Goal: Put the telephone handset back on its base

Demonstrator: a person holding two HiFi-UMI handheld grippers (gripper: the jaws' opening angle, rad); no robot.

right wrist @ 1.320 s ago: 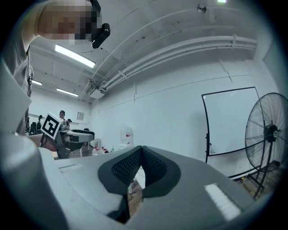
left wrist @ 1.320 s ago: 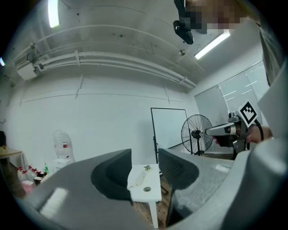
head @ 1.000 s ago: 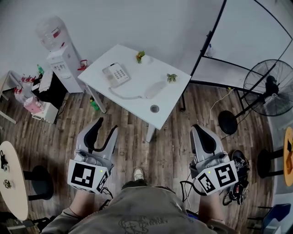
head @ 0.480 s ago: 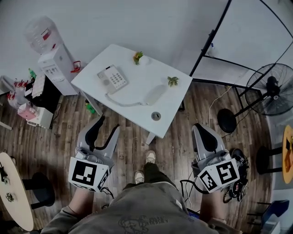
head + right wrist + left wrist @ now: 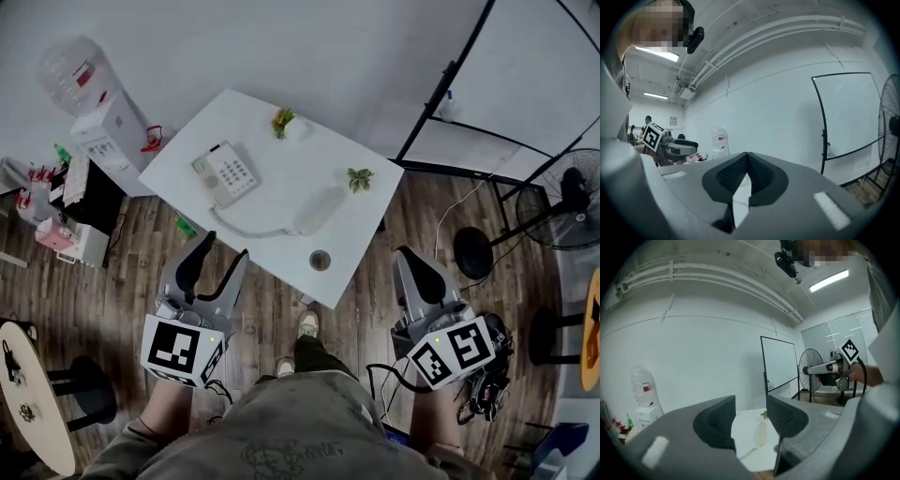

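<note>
With my left claw (image 5: 221, 249) released and right claw (image 5: 406, 255) clenched empty, I should grasp the handset (image 5: 318, 208) at 12 o'clock mid-length, squared to the base (image 5: 225, 173).

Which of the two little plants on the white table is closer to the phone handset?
The all-green plant at the right, just beyond the end of the handset; the orange-tipped plant stands farther off.

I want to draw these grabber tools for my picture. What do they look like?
The left gripper and right gripper are light grey, with long curved tongs and dark ribbed pads. Each carries a white cube with black square markers. A black cable trails near the right one.
</note>
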